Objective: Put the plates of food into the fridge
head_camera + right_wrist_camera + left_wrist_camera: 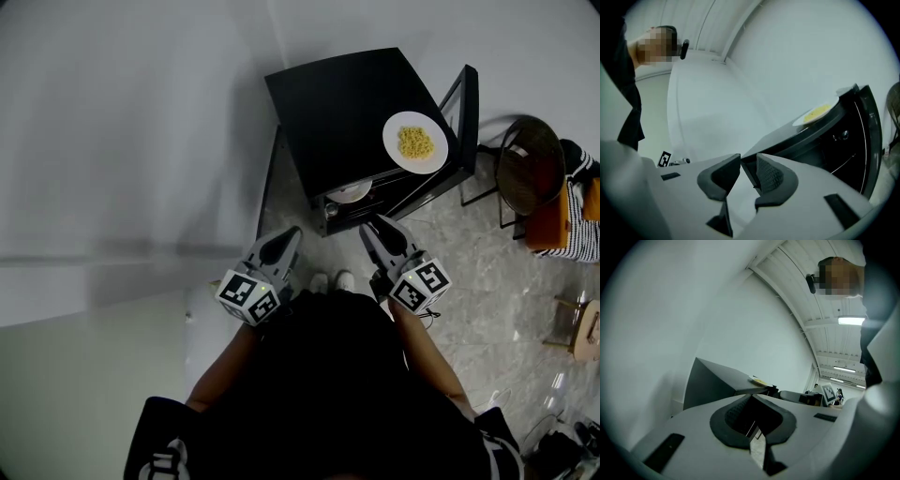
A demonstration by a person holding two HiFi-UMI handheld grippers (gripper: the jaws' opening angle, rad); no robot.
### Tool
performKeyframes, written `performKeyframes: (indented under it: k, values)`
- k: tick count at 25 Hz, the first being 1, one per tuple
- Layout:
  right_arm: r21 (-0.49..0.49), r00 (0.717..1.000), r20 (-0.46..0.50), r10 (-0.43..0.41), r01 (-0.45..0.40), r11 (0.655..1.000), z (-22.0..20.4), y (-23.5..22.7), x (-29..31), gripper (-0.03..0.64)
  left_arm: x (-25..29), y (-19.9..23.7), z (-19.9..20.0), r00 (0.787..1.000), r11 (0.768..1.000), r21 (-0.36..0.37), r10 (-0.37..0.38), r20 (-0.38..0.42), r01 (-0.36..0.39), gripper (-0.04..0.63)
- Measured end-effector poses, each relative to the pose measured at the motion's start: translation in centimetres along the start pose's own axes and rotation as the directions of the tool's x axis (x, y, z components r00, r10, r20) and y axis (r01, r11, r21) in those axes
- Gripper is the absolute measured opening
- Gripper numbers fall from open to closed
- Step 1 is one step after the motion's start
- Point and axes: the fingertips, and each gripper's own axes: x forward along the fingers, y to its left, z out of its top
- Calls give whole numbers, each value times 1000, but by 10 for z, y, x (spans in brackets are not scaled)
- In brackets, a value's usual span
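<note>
By a white wall (141, 141), a plate of yellow food (415, 142) sits at the open mini fridge (347, 112) top's edge. The left gripper (292, 232) is closed and the right gripper (375, 225) parted, both empty. A clumsy nudge could topple the plate.

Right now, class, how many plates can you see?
2. One plate with yellow food sits on top of the black fridge; a second plate shows partly inside it, below. Others may be hidden inside.

Left gripper (289, 236) with fingers together; right gripper (375, 229) with fingers apart.
</note>
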Motion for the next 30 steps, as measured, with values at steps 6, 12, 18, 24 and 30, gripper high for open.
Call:
performKeyframes:
  k: [6,12,18,24,30]
  values:
    - [-174,999,15,45,-41,984,21,33,-15,121,8,-4,4,1000,1000,12,-28,-2,28,25]
    - [-218,997,43,64,-53,975,33,51,-23,121,15,-11,13,999,998,44,-44,-1,44,23]
    - [-64,994,95,-45,51,997,36,14,-38,121,18,-23,15,997,994,81,-76,8,76,25]
    - [86,976,157,-150,138,987,55,-41,-49,121,21,-23,9,998,994,95,-62,-13,62,25]
    - [236,967,159,-199,158,959,66,-83,-52,121,27,-26,14,999,992,119,-48,-12,49,25]
